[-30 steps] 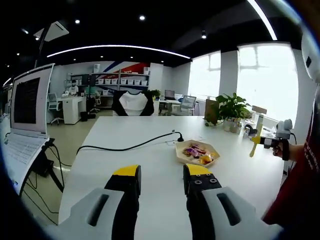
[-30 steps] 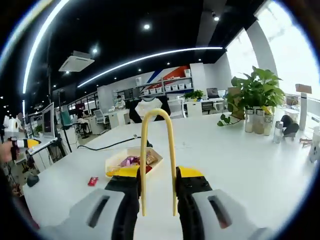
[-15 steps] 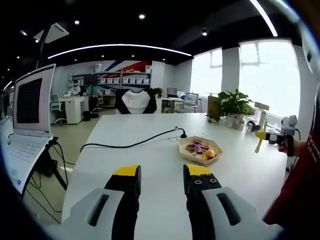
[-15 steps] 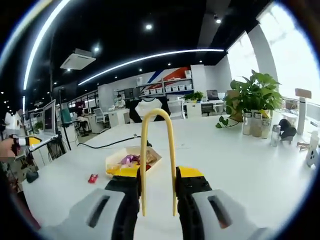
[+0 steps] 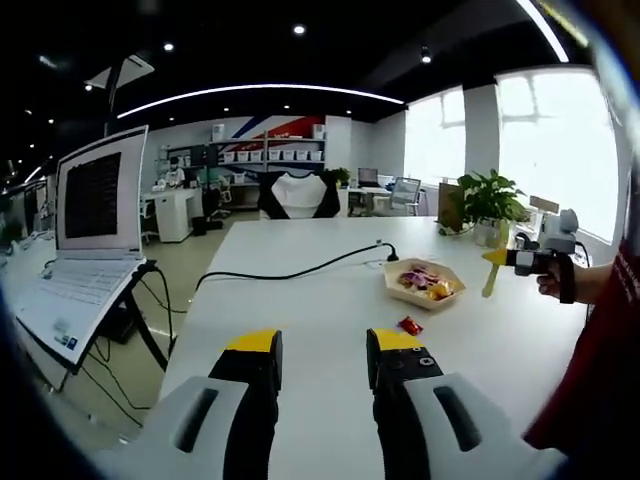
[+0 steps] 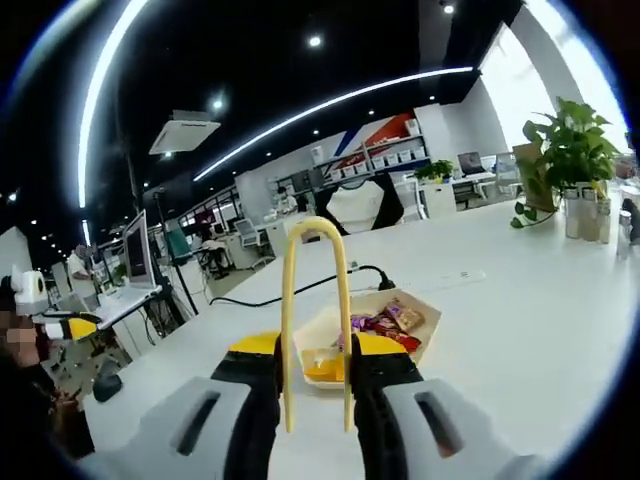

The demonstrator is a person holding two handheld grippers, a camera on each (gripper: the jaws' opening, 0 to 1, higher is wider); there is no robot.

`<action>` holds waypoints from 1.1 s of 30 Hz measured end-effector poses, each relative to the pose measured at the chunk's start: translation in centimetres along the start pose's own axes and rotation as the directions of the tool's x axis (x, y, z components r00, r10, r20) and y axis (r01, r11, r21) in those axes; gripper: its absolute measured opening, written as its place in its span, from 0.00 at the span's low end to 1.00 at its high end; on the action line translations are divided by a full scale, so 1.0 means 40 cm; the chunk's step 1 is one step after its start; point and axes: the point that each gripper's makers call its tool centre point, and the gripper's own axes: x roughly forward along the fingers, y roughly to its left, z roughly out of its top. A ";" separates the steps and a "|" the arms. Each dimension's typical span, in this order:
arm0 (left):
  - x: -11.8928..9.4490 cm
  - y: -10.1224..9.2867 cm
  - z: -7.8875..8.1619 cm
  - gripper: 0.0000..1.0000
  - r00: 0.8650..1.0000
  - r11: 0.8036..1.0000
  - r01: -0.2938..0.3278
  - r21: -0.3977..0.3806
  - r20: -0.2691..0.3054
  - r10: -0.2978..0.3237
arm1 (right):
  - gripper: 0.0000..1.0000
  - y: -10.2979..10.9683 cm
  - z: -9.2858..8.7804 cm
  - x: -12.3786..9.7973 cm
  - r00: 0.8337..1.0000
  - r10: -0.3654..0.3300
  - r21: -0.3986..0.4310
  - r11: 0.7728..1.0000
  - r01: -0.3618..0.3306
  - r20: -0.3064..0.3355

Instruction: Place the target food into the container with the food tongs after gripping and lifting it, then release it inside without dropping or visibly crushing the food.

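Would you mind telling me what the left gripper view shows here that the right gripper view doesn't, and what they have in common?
Left gripper view alone: a small red wrapped piece lying on the table beside the tray, and the left tool with nothing between its jaws. Right gripper view alone: the yellow tongs seen close up, held between the right tool's jaws, loop pointing up. Both share the hexagonal food tray with its colourful wrapped food, the black cable, the open laptop and the potted plant.

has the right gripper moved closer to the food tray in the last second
Yes. In the right gripper view, the right gripper with the yellow tongs now sits nearer the tray, which looms larger just past the jaws, against the white table.
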 end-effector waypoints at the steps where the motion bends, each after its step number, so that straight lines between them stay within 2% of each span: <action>1: -0.012 0.012 -0.002 0.36 1.000 1.000 -0.016 -0.005 0.000 0.016 | 0.23 0.033 -0.005 0.025 1.000 0.025 0.005 1.000 -0.025 -0.003; 8: -0.093 0.068 -0.017 0.36 0.994 0.994 -0.105 -0.013 -0.004 0.105 | 0.24 0.125 -0.013 0.137 0.997 0.074 0.018 0.997 -0.074 -0.002; 12: -0.146 0.105 -0.047 0.36 0.986 0.986 -0.164 -0.035 -0.022 0.163 | 0.24 0.137 -0.025 0.193 0.997 0.073 -0.014 0.997 -0.073 -0.009; 15: -0.165 0.118 -0.059 0.36 0.983 0.982 -0.183 -0.044 -0.028 0.181 | 0.24 0.146 -0.044 0.225 0.998 0.063 -0.015 0.998 -0.064 -0.022; 18: -0.173 0.129 -0.062 0.36 0.981 0.980 -0.191 -0.047 -0.028 0.190 | 0.23 0.151 -0.080 0.249 0.997 0.045 -0.063 0.997 -0.049 -0.058; 23: -0.171 0.143 -0.056 0.36 0.981 0.981 -0.191 -0.044 -0.023 0.190 | 0.23 0.144 -0.127 0.271 0.995 0.023 -0.067 0.997 -0.030 -0.101; 29: -0.161 0.149 -0.059 0.36 0.983 0.983 -0.181 -0.033 -0.025 0.181 | 0.23 0.142 -0.167 0.290 0.989 0.040 -0.097 0.994 -0.054 -0.143; 31: -0.158 0.148 -0.058 0.36 0.984 0.984 -0.178 -0.031 -0.025 0.177 | 0.22 0.134 -0.182 0.293 0.986 0.037 -0.139 0.988 -0.060 -0.160; 32: -0.157 0.148 -0.058 0.36 0.984 0.984 -0.176 -0.026 -0.027 0.175 | 0.22 0.137 -0.173 0.293 0.989 0.049 -0.146 0.987 -0.069 -0.138; 33: -0.157 0.149 -0.058 0.36 0.984 0.984 -0.177 -0.022 -0.029 0.176 | 0.22 0.135 -0.175 0.293 0.988 0.048 -0.148 0.987 -0.069 -0.144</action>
